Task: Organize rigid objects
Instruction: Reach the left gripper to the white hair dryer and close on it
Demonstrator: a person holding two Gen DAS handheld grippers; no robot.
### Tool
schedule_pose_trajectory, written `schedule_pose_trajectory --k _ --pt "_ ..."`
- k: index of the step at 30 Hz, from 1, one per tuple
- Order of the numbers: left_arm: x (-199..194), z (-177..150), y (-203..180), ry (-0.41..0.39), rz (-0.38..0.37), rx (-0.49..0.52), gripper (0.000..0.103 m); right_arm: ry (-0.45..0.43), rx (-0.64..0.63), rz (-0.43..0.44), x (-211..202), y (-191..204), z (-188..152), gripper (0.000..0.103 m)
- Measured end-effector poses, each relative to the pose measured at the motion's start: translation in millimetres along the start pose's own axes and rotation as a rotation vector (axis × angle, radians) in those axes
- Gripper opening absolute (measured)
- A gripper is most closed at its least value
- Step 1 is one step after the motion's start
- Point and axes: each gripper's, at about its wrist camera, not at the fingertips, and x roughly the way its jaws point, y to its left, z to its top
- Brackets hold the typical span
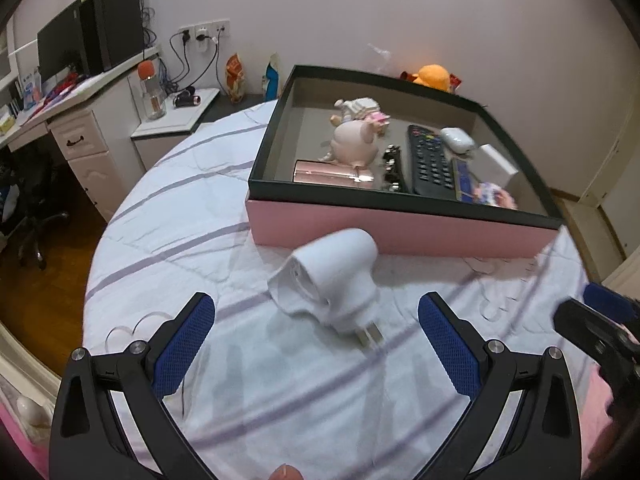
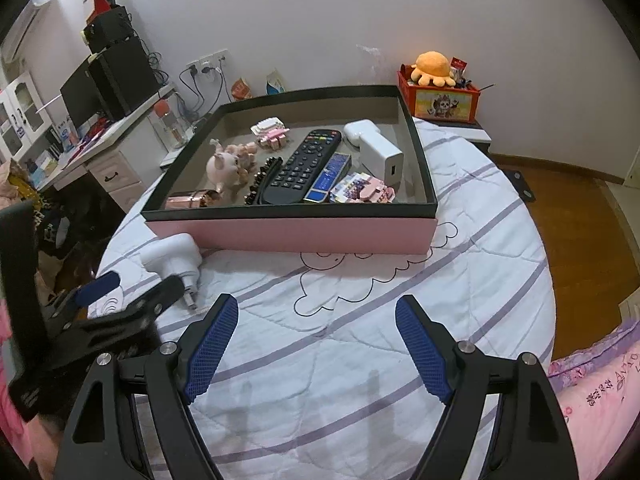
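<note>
The left claw (image 1: 316,344) stands wide with nothing between its blue-padded fingers (image 1: 184,340), and the white plastic plug adapter with metal prongs (image 1: 332,280) lies on the striped white quilt of the bed (image 1: 200,200) straight ahead of it, just beyond the fingertips and centred on the gap. The adapter's long axis runs diagonally: prongs toward the claw and slightly to its right, rounded body pointing away toward the pink cardboard box with a black rim (image 1: 400,232). Both fingers would land on the adapter's flanks if the claw goes forward and down, though a slight roll may be needed to square up to that slant.

The right claw (image 2: 316,344) is also wide and empty, over bare quilt to the adapter's right, and well farther from it; the left is clearly the nearer one.

The adapter sits just beside the box's near wall, toward its left corner, apparently not touching. The wall is the edge to clear: the lift must rise above the black rim. Inside the box, past the rim, open floor shows at the left front, left of the black remote control (image 2: 300,168) and near the pink pig figure (image 2: 222,168).
</note>
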Motion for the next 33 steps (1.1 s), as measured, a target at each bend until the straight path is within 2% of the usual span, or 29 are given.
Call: schedule_pose_trajectory --k 4,13,19,33 --pt "23.6 4.9 2.1 0.029 0.021 -0.009 0.103 0.013 0.006 -0.004 6.9 -4.4 2.5 0.083" --pt "40.3 2.8 1.3 0.049 0.024 -0.003 0.101 0.024 0.008 -0.011 12.7 -8.1 5.5 0.082" --pt "40.9 4.8 -4.5 0.047 0.047 0.036 0.065 0.017 0.001 -0.010 8.5 -4.9 6.0 0.083" --pt "5.2 -5.7 1.3 0.073 -0.002 0.014 0.065 -0.004 -0.004 0.009 -3.4 -1.4 3.2 0.083"
